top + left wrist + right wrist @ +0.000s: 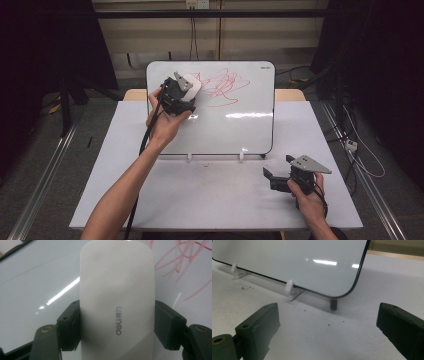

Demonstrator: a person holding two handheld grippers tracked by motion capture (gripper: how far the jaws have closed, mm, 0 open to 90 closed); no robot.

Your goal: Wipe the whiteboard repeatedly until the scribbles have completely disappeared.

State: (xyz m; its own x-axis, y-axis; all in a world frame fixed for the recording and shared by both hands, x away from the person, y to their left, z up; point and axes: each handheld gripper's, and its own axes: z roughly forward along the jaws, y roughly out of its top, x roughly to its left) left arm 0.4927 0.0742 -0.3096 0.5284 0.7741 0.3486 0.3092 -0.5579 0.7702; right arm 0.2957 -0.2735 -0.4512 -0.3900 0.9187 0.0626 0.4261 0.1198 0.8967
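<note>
right gripper [278, 172] low on table [210, 195], jaws apart; left gripper [186, 95] raised, clamping eraser [117, 302] at whiteboard [240, 125].

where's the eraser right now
The eraser is clamped in the left claw, held against the upper left of the whiteboard, just left of the red scribble in the high view.

**White, Black and a Red Tangle**

The eraser [117, 302] is plain white with grey lettering on its back. The whiteboard [240, 125] is glossy white inside a thin black edge, crossed by a looping red scribble [222, 87], and stands on 2 white feet [289, 287]. A small black marker tip with a red band [333, 303] sits under its corner. The table [210, 195] is pale grey-white. Both grippers, left [192, 102] and right [277, 167], are black.
</note>
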